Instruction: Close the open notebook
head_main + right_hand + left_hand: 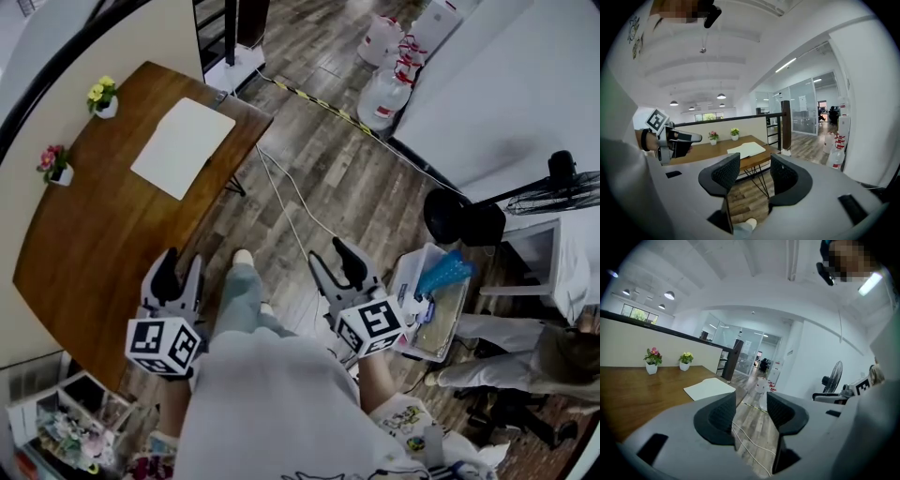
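While their jaws stand partly apart on nothing, two tools, the left hand-held gripper (183,267) and the right hand-held gripper (330,255), hover at the near end of one wooden bench (103,234). Farther along it, one open notebook (183,147) lies flat. Two pots stand by the wall, a pink flower pot (54,164) and a yellow flower pot (103,97).

Brown wood-grain table (84,253). On the table: white open notebook (183,147), yellow flowers (101,91) and pink flowers (52,159), both in white pots. Beside the table: grey-brown plank floor (356,178). Left gripper (181,267) and right gripper (330,258): black jaws, black-and-white square-marker cubes.
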